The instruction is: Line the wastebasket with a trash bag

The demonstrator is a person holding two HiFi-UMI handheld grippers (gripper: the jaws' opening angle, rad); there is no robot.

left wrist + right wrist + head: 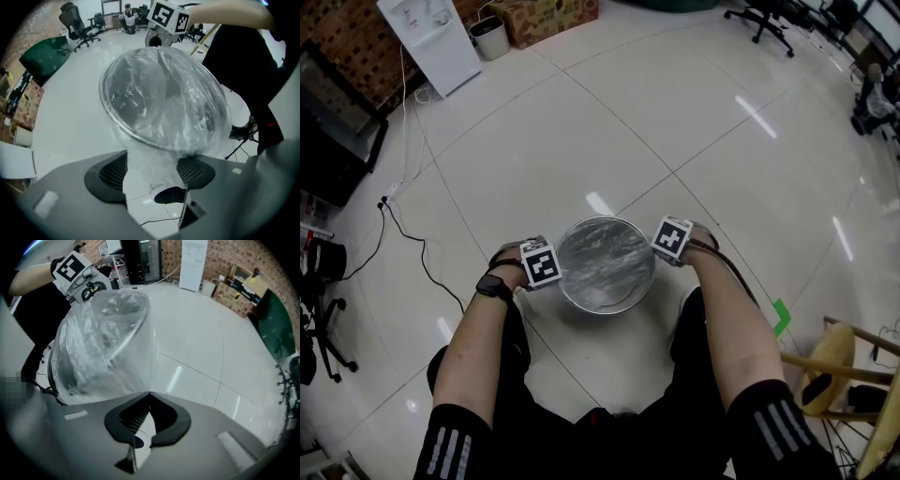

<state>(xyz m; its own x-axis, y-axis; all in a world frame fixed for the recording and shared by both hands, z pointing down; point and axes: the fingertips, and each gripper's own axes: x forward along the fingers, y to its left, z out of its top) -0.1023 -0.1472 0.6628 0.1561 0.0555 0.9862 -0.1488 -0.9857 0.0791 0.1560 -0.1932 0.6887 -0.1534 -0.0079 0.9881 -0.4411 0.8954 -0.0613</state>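
R claw (149, 394) pinches trash bag (103, 348); L claw (152, 158) spread, bag film between, by wastebasket (607, 306).

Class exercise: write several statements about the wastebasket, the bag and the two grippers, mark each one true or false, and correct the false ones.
1. The left gripper has its jaws apart. True.
2. The right gripper has its jaws wide apart. False: they are together, on the edge of the trash bag.
3. The trash bag is clear plastic. True.
4. The wastebasket stands on a table. False: it stands on the pale tiled floor.
5. Both grippers are on the same side of the wastebasket. False: one is at each side.
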